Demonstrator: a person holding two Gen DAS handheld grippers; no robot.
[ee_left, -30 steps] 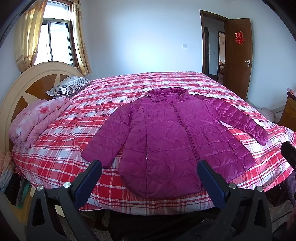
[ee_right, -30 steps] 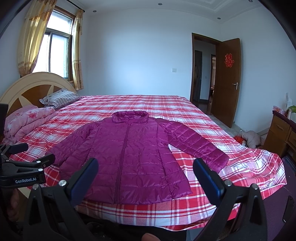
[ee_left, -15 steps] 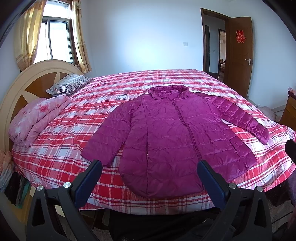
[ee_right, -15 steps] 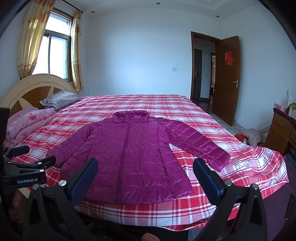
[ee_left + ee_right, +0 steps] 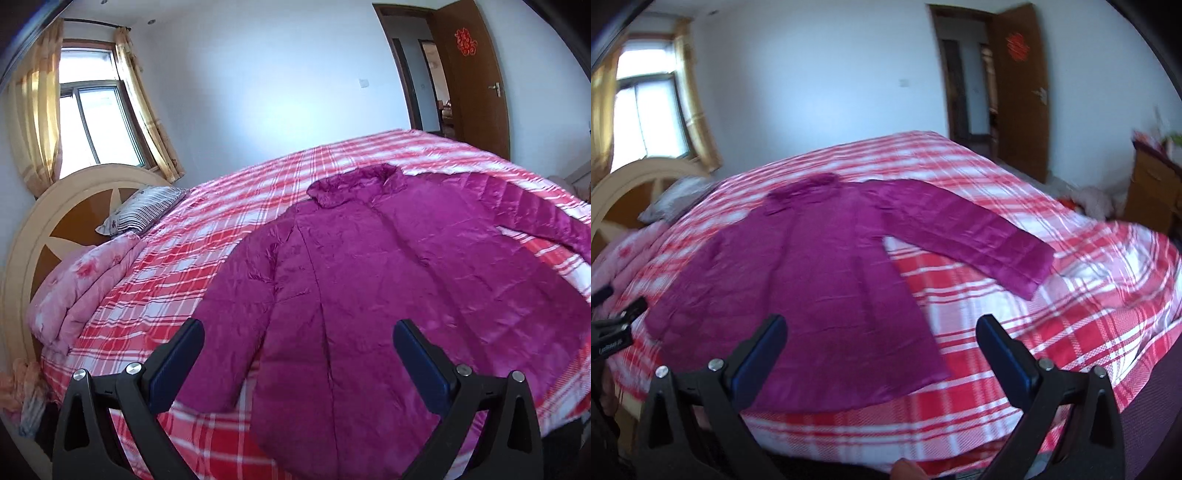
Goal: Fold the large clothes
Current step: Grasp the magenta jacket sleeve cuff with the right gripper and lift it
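Observation:
A magenta quilted jacket (image 5: 388, 288) lies flat on the red plaid bed (image 5: 229, 206), front up, collar away from me, both sleeves spread out. My left gripper (image 5: 295, 347) hangs open just above the jacket's lower left part, near the left sleeve cuff (image 5: 210, 387), with nothing between its fingers. In the right wrist view the jacket (image 5: 820, 288) fills the bed's middle, its right sleeve (image 5: 964, 236) stretched out over the plaid. My right gripper (image 5: 881, 343) is open over the hem's right corner. The left gripper (image 5: 613, 328) shows at that view's left edge.
A rounded wooden headboard (image 5: 66, 206), a striped pillow (image 5: 144, 214) and a folded pink quilt (image 5: 85, 280) lie at the bed's left end. A wooden door (image 5: 1019, 88) stands open at the back right, and a wooden cabinet (image 5: 1156, 184) stands by the bed's right side.
Both grippers have moved forward and closer over the bed, so the jacket looms larger. Each has tilted to the side. Both stay open and the jacket has not moved.

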